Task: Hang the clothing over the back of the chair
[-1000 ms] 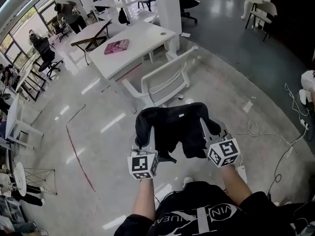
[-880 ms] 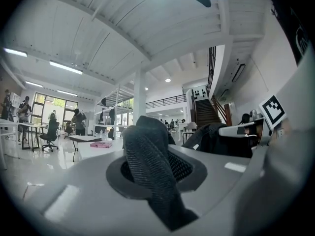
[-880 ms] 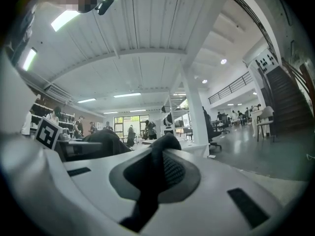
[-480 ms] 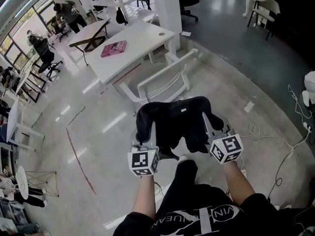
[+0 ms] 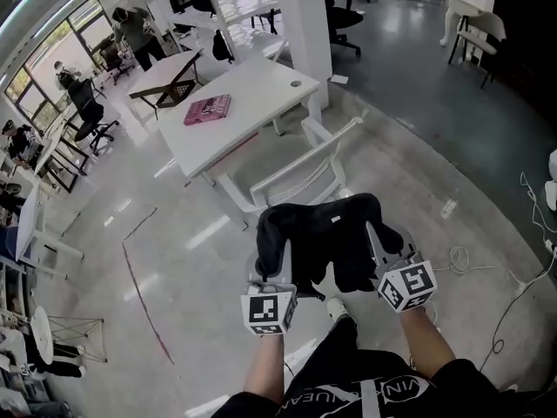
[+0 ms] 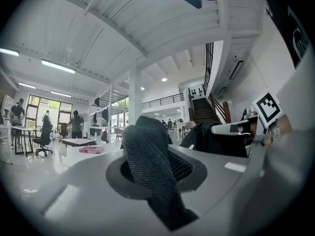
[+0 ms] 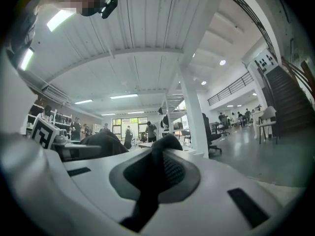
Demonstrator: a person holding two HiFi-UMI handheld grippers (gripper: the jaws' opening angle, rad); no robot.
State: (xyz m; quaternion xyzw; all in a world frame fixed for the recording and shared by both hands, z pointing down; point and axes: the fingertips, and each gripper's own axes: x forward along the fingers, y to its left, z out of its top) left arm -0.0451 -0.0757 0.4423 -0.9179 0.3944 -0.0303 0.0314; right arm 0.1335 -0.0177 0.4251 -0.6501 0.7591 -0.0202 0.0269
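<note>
I have my left gripper [image 5: 273,259] and right gripper [image 5: 379,244] both pinched shut on the clothing [image 5: 318,232], held just short of the chair [image 5: 298,171], whose back is bare, so the draping is not yet done.

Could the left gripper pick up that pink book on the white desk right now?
Probably not: the left gripper is shut on the black garment, and the pink book lies beyond the white chair.

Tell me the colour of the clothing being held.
Black; the clothing shows best in the head view.
</note>
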